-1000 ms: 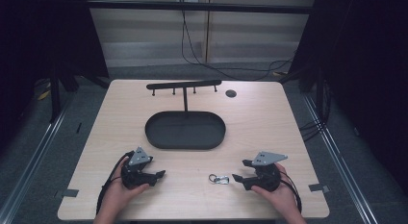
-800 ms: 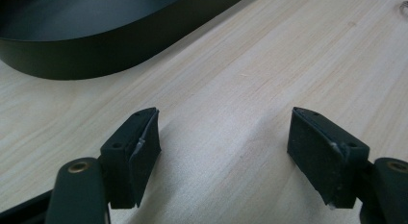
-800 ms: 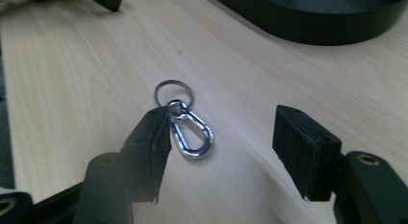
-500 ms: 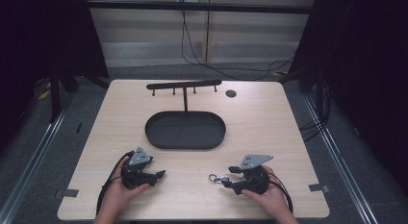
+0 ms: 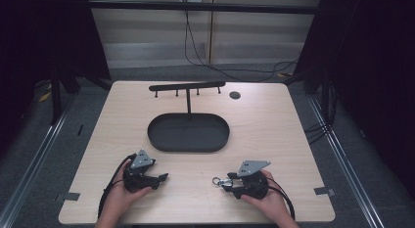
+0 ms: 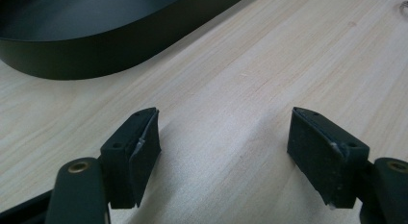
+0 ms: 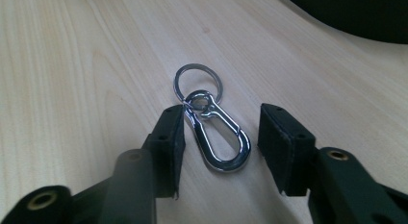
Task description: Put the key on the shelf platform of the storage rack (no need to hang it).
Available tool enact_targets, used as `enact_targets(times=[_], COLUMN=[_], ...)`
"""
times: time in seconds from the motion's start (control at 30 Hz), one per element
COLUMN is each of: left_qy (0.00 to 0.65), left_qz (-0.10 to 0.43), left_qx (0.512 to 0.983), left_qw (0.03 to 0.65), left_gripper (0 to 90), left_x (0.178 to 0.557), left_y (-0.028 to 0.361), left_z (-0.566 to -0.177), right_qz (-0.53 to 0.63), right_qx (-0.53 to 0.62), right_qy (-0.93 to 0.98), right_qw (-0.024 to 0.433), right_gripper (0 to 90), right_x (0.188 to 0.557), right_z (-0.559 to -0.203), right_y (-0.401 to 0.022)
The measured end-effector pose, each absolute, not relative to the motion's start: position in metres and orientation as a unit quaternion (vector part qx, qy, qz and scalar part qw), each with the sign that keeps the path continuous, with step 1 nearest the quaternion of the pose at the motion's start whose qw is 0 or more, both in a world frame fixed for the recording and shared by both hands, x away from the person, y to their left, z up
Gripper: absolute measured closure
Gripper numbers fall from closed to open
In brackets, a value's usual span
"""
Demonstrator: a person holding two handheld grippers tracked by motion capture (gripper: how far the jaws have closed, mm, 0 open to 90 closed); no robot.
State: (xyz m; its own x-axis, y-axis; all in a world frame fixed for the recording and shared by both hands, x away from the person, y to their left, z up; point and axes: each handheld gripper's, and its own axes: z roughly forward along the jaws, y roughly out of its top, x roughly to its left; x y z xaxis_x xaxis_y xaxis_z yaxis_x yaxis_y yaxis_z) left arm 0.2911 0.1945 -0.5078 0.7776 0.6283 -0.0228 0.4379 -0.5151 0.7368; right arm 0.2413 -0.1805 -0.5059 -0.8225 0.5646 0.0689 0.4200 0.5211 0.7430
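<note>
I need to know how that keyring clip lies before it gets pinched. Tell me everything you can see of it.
The keyring clip is shiny silver metal: a pear-shaped snap hook joined at its narrow end to a round split ring. It lies flat on the pale wooden table, ring end pointing away from the right tongs. The hook sits between the jaws, which have just been closing; the left pad looks at or close to its edge, the right pad stands clear.

On the table (image 5: pixel 274 135), the tray (image 5: pixel 188 132) sits mid-table with the rack (image 5: pixel 187 86) behind it — the key clip (image 5: pixel 219 180) lies nearer, between both grippers.
</note>
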Motion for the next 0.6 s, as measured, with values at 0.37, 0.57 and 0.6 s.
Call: enact_targets(times=[0.37,0.57,0.6], left_qy=[0.309,0.309,0.309], left_qz=[0.124,0.124,0.124], left_qx=[0.861,0.861,0.861], left_qw=[0.383,0.383,0.383], left_gripper=[26.7,26.8,26.7], left_x=[0.2911,0.2911,0.2911], left_y=[0.1944,0.1945,0.1945], left_z=[-0.5078,-0.5078,-0.5078], right_qz=[0.398,0.392,0.388], right_qx=[0.287,0.290,0.293], right_qy=[0.866,0.866,0.867], right_qw=[0.101,0.107,0.107], right_gripper=[68.7,68.9,69.0], right_x=[0.2377,0.2379,0.2388], right_z=[-0.5059,-0.5049,-0.5041], right_y=[-0.1780,-0.1766,-0.1766])
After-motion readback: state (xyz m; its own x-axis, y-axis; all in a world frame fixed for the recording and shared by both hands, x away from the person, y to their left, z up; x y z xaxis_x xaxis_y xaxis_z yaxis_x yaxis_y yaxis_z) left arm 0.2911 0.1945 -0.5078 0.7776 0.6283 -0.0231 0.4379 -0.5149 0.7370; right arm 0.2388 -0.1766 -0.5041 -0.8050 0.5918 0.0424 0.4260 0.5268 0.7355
